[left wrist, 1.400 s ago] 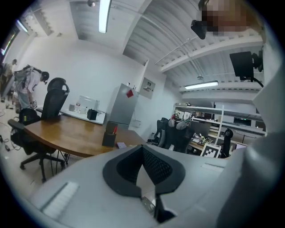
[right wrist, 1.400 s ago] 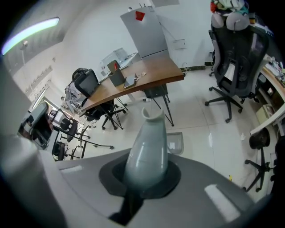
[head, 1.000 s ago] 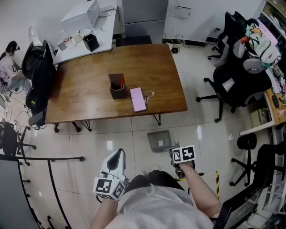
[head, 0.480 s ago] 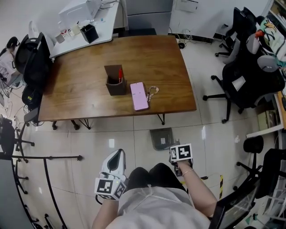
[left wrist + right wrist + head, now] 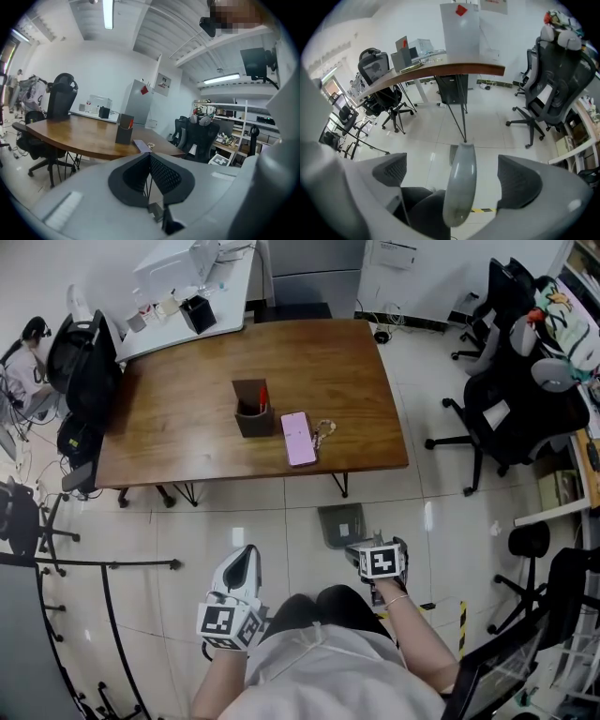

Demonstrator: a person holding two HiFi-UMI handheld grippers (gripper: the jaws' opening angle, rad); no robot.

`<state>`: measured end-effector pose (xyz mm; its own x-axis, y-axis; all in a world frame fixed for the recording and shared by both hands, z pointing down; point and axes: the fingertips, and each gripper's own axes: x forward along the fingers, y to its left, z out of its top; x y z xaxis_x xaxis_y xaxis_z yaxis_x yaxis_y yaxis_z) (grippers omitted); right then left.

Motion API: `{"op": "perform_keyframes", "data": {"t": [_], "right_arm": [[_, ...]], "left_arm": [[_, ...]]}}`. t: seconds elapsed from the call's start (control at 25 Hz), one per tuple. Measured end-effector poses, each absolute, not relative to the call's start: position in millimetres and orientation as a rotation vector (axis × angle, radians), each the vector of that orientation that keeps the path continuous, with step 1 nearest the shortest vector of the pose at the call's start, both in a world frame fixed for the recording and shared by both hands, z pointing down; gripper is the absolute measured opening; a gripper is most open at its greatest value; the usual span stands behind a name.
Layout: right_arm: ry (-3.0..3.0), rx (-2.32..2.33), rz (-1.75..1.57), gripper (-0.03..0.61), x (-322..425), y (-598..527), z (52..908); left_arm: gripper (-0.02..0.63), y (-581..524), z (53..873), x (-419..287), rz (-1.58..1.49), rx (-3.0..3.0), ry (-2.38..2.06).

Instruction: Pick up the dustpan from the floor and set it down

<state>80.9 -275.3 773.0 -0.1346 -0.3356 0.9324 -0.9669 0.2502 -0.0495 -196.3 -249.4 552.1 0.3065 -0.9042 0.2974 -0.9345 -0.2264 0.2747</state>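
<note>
The left claw (image 5: pixel 149 157) is pressed shut with nothing in it, well apart from the work; ahead and to its right the dustpan (image 5: pixel 340 524) rests on the floor (image 5: pixel 281 540) just in front of the worktop (image 5: pixel 187 427), close to where it was a second ago; the change is at the right claw (image 5: pixel 457 176), which had been clamped on the handle (image 5: pixel 459 197) and is now opening, its pads wide with the handle free between them, touched by neither; the set-down looks done, and only drawing the claw clear seems left.
</note>
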Motion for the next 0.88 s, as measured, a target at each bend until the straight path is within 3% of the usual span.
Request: {"op": "perform_keyframes", "data": {"t": [0.32, 0.36, 0.4, 0.44, 0.48, 0.52, 0.88], "right_arm": [[-1.862, 1.245, 0.746, 0.572, 31, -239, 629], [-1.902, 1.265, 0.708, 0.496, 23, -235, 606], [-1.944, 1.301, 0.650, 0.353, 16, -231, 583], [-1.986, 1.341, 0.583, 0.171, 12, -229, 561], [-2.028, 1.369, 0.524, 0.039, 7, -227, 544], [-2.071, 1.380, 0.488, 0.003, 2, -223, 530], [-2.399, 1.247, 0.332, 0.003, -25, -141, 459]], "left_arm": [[0.012, -221, 469, -185, 0.044, 2.254, -1.550], [0.012, -217, 459, -184, 0.042, 2.270, -1.539], [0.012, -213, 449, -183, 0.035, 2.286, -1.530], [0.012, -208, 442, -181, 0.029, 2.305, -1.523], [0.012, -204, 438, -179, 0.028, 2.323, -1.521], [0.012, -199, 434, -177, 0.034, 2.340, -1.522], [0.012, -129, 415, -143, 0.051, 2.371, -1.546]]}}
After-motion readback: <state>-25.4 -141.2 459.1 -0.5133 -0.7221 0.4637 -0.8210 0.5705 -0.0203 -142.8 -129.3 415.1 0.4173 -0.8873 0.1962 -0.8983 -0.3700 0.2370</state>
